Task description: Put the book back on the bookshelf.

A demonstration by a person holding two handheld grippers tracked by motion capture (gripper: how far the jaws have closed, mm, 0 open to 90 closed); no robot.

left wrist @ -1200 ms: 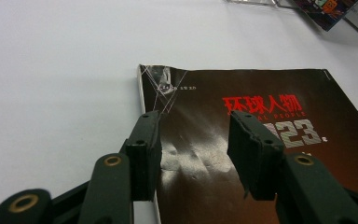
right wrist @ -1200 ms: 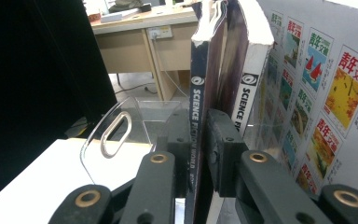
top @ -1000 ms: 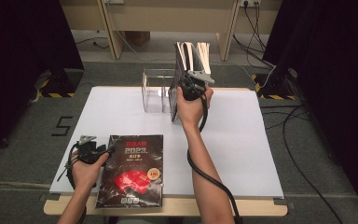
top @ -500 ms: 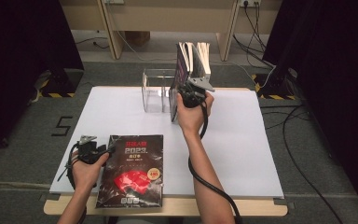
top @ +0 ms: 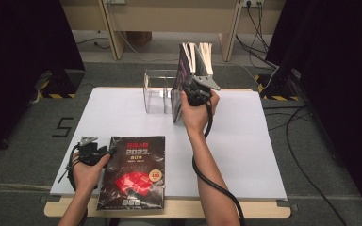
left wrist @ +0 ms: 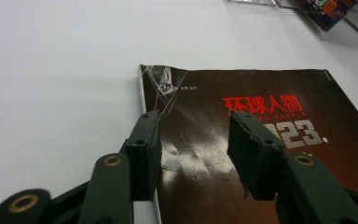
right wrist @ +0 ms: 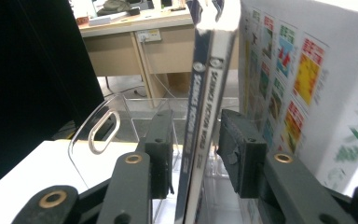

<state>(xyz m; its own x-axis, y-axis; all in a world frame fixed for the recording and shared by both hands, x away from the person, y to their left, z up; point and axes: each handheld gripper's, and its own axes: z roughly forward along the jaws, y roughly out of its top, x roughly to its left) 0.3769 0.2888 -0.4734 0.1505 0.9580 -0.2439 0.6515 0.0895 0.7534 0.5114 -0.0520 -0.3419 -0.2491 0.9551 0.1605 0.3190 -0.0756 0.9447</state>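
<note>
A white worktop (top: 245, 155) carries the scene, seen from above with a person's forearms entering from the near edge. Flat at its near left lies a dark magazine (top: 133, 170) with red lettering and the figures 2023 on its cover, its lower edge about level with the worktop's near edge. At the far side stands a clear acrylic rack (top: 158, 90) with a cut-out handle in one wall; beside and partly in it, several magazines stand upright, pale page edges fanning at the top (top: 199, 52).

The right tongs (top: 185, 90), held in the raised right hand (top: 195, 110), sit at a glossy upright magazine (right wrist: 200, 116) whose spine runs up between the two black jaws in the right gripper view. The jaws have just been opening: the spine stands between them, near the left pad, but a gap shows on the right, so the pads no longer pinch it. To the right of that spine a cover with coloured panels (right wrist: 303, 79) leans close.

The left tongs (left wrist: 193, 140), in the left hand (top: 87, 167) just beside the flat magazine's left edge, are spread. In the left gripper view the jaws hover over the cover's upper left corner, one at the spine edge, one above the red title, gripping nothing.
</note>
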